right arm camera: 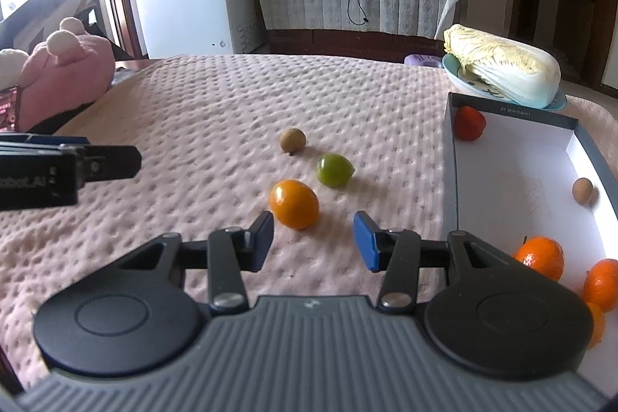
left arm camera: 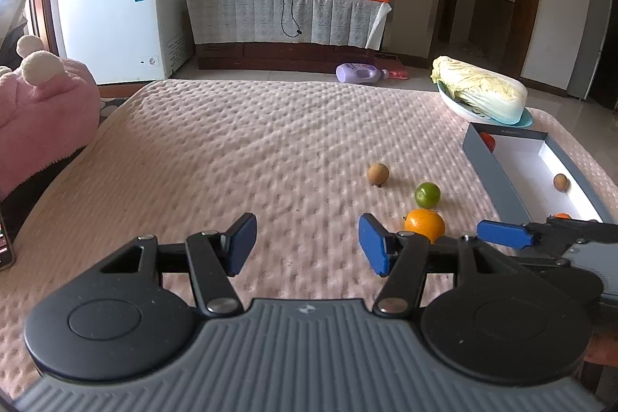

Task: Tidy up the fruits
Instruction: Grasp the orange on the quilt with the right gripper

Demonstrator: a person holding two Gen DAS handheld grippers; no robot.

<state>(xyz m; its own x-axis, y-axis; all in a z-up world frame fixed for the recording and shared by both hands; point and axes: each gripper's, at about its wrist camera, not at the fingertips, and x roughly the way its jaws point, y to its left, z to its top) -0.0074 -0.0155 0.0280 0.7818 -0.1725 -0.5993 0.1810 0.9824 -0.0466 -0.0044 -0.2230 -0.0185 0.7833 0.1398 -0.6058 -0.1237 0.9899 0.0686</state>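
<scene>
Pink quilt (right arm camera: pixel 193 95) under me. Both my left gripper (left arm camera: pixel 307 244) and right gripper (right arm camera: pixel 313 240) gape, empty. Orange fruit (right arm camera: pixel 294 204) at eleven o'clock; tangerines (right arm camera: pixel 540 255) half-hidden behind my right gripper's body.

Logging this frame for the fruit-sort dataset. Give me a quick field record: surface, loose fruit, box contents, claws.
surface: pink textured cover
loose fruit: orange fruit, green fruit, brown fruit, all on the cover left of the box
box: grey, white inside, open top
in box: red-orange fruit at far corner, small brown fruit, orange fruits at near end
left claw: open, empty
right claw: open, empty, just short of the orange fruit
other: cabbage on a plate behind the box
</scene>
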